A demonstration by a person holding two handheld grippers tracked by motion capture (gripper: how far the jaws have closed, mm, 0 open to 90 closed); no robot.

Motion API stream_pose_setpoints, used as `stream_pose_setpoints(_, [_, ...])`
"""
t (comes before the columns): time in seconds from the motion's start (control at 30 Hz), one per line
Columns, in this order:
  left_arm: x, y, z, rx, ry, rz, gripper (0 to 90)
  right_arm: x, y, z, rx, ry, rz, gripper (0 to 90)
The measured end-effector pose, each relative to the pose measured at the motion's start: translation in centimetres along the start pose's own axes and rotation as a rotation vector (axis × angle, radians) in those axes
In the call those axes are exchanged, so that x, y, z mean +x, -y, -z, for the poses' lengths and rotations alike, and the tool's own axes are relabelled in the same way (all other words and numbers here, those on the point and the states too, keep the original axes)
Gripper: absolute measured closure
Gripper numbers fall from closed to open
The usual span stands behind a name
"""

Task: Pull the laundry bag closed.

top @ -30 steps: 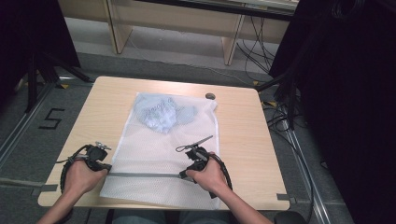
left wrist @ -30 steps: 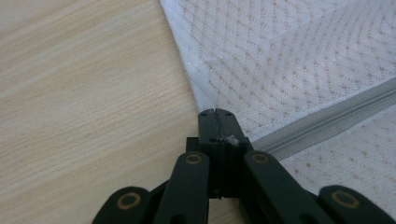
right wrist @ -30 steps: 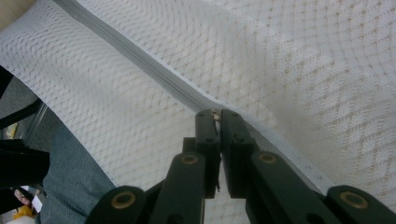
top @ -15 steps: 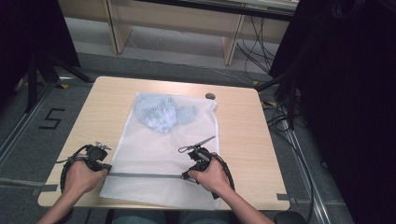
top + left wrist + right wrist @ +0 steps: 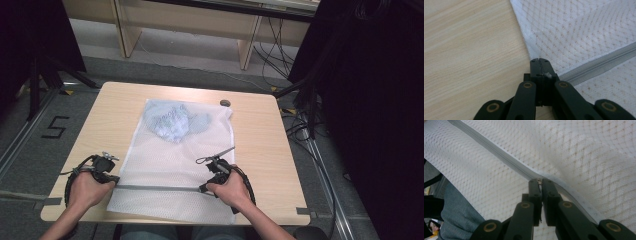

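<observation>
Overhead, white mesh laundry bag [image 5: 172, 170] lies mid-desk [image 5: 260, 150], reaching the near edge, bluish garment [image 5: 172, 122] inside. Left gripper [image 5: 112, 178] view: fingers [image 5: 535, 67] pinch the bag's edge at the zipper [image 5: 599, 65] end. Right gripper [image 5: 202, 188] view: fingers [image 5: 548, 187] pinch the zipper.

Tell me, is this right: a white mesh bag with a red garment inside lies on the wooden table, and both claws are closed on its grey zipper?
Not quite. The garment inside the mesh bag is light blue, not red, as the high view shows. The rest holds: the left claw and right claw are both closed on the zipper.
</observation>
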State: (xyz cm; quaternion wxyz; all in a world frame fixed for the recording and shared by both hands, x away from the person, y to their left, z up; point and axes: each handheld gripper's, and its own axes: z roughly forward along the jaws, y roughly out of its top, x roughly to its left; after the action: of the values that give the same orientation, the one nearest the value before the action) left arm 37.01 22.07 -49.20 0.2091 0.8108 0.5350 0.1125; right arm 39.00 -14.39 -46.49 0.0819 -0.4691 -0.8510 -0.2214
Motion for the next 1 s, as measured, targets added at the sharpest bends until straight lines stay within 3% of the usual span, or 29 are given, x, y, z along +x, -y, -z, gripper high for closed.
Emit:
stream_pose_setpoints(0.07, [0.0,0.0,0.1,0.016,-0.001,-0.005,89.8,-0.1,0.1,0.0,-0.007,0.006,0.004,87.2])
stream_pose_setpoints(0.1, [0.2,-0.1,0.3,0.033,0.001,-0.023,89.8,0.1,0.1,0.0,0.002,-0.002,-0.028,87.1])
stream_pose_setpoints(0.13, [0.2,-0.1,0.3,0.033,0.001,-0.023,89.8,-0.2,0.2,0.0,-0.012,0.008,-0.003,87.1])
stream_pose_setpoints(0.3, [0.1,0.0,0.2,0.024,0.004,-0.02,89.8,-0.6,0.4,0.1,-0.006,0.006,0.008,87.1])
stream_pose_setpoints(0.33, [0.1,-0.1,0.3,0.034,0.001,-0.023,89.8,-0.9,0.5,0.0,-0.021,0.023,0.04,87.1])
stream_pose_setpoints(0.4, [0.1,-0.1,0.3,0.033,0.001,-0.022,89.8,-1.1,0.6,0.1,-0.019,0.027,0.047,87.1])
stream_pose_setpoints(0.47, [0.1,0.0,0.1,0.014,0.004,-0.017,89.8,-1.2,0.7,0.1,-0.027,0.029,0.041,87.1])
stream_pose_setpoints(0.5, [0.0,0.0,0.0,0.002,0.0,-0.001,89.8,-0.9,0.6,0.4,-0.003,0.009,-0.001,87.1])
stream_pose_setpoints(0.53, [0.1,-0.1,0.3,0.035,0.0,-0.024,89.8,-1.0,0.6,0.4,-0.007,0.007,-0.001,87.1])
stream_pose_setpoints(0.57, [0.1,-0.1,0.3,0.035,0.0,-0.024,89.8,-1.0,0.7,0.4,-0.007,0.011,0.001,87.1])
stream_pose_setpoints(0.6, [0.0,0.0,0.0,0.006,0.002,-0.006,89.8,-1.0,0.7,0.4,-0.007,0.011,0.001,87.1])
stream_pose_setpoints(0.63, [0.1,-0.1,0.2,0.029,0.002,-0.021,89.8,-1.1,0.7,0.5,-0.007,0.017,0.003,87.1])
stream_pose_setpoints(0.73, [0.2,-0.1,0.3,0.033,0.001,-0.022,89.8,-1.2,0.8,0.6,-0.002,0.014,-0.007,87.1])
stream_pose_setpoints(0.97, [0.0,0.0,0.0,0.007,0.004,-0.009,89.8,-1.7,1.1,0.8,-0.023,0.023,-0.012,87.1])
stream_pose_setpoints(1.0, [0.1,-0.1,0.3,0.035,0.0,-0.024,89.8,-1.7,1.1,0.8,-0.023,0.023,-0.012,87.1])
